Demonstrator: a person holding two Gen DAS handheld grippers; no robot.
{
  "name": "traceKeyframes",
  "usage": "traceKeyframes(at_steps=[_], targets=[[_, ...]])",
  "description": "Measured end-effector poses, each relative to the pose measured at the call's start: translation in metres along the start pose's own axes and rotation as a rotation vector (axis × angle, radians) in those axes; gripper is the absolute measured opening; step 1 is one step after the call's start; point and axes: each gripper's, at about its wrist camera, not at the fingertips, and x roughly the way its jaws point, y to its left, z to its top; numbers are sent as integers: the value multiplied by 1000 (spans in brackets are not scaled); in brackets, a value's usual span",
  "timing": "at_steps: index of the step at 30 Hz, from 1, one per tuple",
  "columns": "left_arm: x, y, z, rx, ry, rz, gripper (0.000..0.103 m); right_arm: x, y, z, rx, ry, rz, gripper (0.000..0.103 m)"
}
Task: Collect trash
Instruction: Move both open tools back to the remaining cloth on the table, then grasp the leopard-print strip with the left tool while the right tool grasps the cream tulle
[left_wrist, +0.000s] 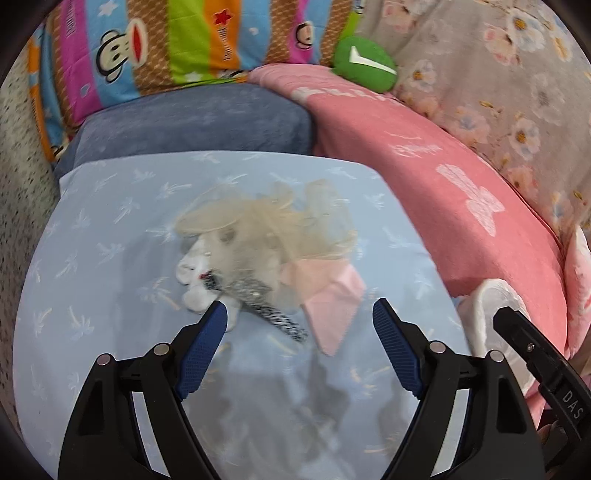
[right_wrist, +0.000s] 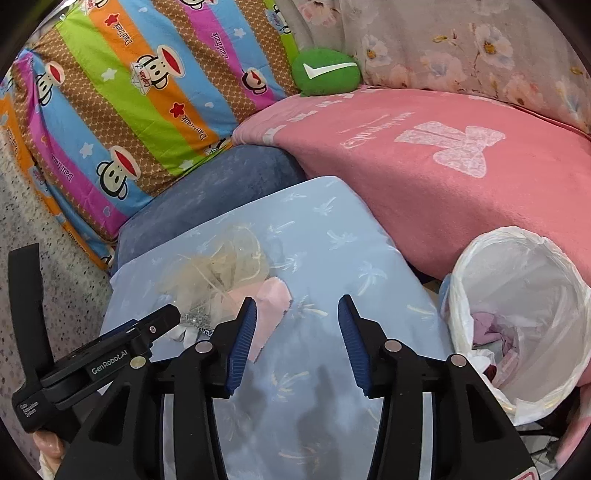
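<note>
My left tongs (left_wrist: 299, 314) and right tongs (right_wrist: 297, 314) are both apart, holding nothing.
I am reaching for the trash pile (left_wrist: 266, 243) on the blue pillow (left_wrist: 110, 229); next I must pinch it.

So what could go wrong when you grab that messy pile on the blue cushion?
1. The pile mixes a beige mesh tangle, a pink sheet and white tissue lumps, so the open left hand-held gripper might catch only part and leave bits behind.
2. The lined bin sits beside the cushion, past its edge, so loose scraps could drop on the way.
3. The right hand-held gripper is close by; the two could bump.
</note>
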Motion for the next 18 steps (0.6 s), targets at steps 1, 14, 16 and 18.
traceKeyframes(at_steps=[1,14,16,18], targets=[[1,7,1,-12,2,7,77,6,5,0,-6,4,3,49],[31,87,7,-143,45,77,78,94,67,9,-66,87,71,56],[34,96,8,-165,52,78,78,108,80,10,-80,102,86,56],[38,104,10,-183,57,82,77,122,93,12,-97,113,97,56]])
